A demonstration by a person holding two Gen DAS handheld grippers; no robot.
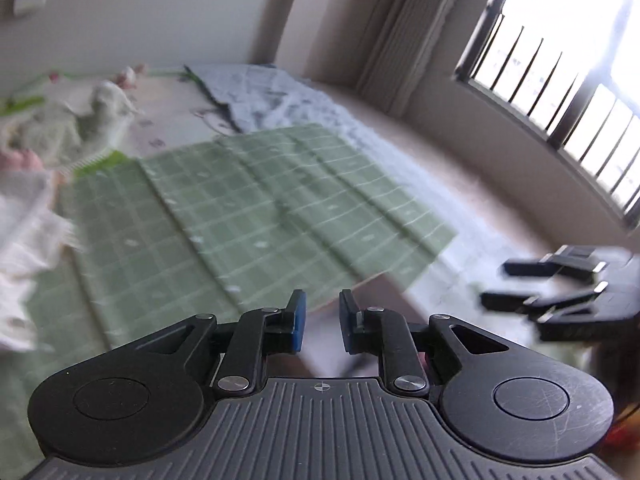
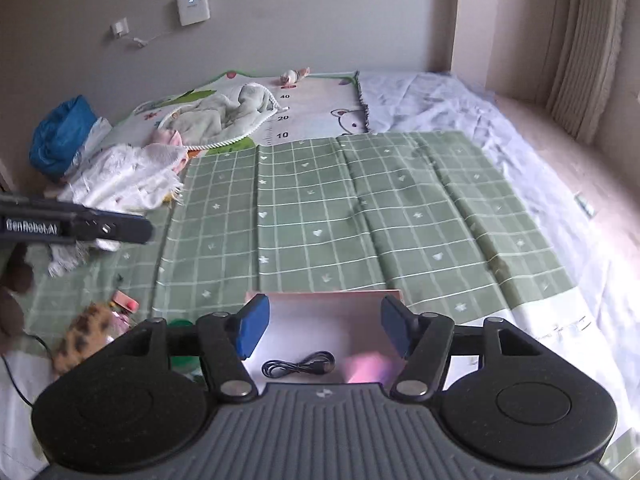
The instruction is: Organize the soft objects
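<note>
A green checked cloth [image 1: 256,208] [image 2: 360,208] lies spread flat on the bed. At its left edge is a heap of white fluffy cloths [image 2: 124,184] [image 1: 24,232]. Behind that, a pale blanket with cord trim [image 2: 216,120] [image 1: 80,128] lies crumpled. My left gripper [image 1: 322,300] hovers over the cloth's near edge, its jaws a little apart with nothing between them. It shows side-on [image 2: 140,229] in the right wrist view. My right gripper [image 2: 324,308] [image 1: 496,284] stands open and empty above a pink box [image 2: 320,300].
A black cable [image 2: 298,364] lies in the pink box. A leopard-print soft thing [image 2: 84,340] and small toys sit near left. A blue bag [image 2: 64,132] is at the far left by the wall. A printed play mat [image 2: 312,100] and pale sheet [image 2: 440,96] lie behind. A barred window [image 1: 560,80] is right.
</note>
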